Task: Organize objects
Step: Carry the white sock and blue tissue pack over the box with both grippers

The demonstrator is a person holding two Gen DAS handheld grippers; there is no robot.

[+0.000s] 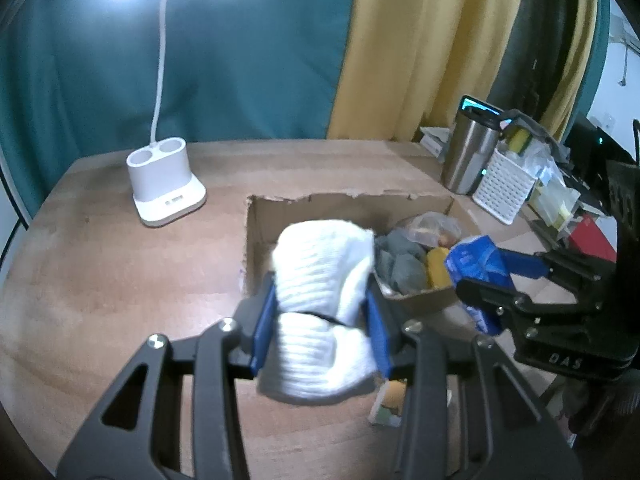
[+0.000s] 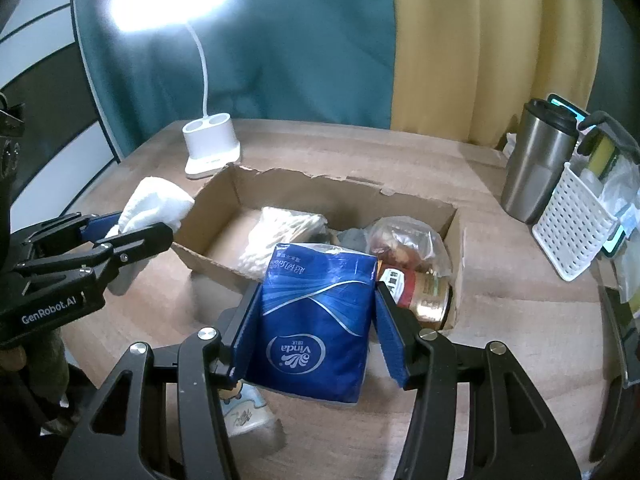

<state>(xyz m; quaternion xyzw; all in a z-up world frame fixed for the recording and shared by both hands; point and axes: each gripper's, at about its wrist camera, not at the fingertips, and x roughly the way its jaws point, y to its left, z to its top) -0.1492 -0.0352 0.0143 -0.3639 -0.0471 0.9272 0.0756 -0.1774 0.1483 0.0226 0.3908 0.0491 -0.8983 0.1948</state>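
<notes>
The left gripper [image 1: 322, 320] clamps a white ribbed cloth bundle [image 1: 320, 280], soft and folded, held just above the near left corner of the torn cardboard box [image 2: 320, 192]. The right gripper [image 2: 316, 320] squeezes a glossy blue Vinda tissue pack [image 2: 316, 312] at the box's near edge. The box sits on a wooden table [image 1: 100, 280] with a lit white desk lamp [image 1: 166, 188]; teal and yellow curtains [image 2: 320, 40] hang behind.
</notes>
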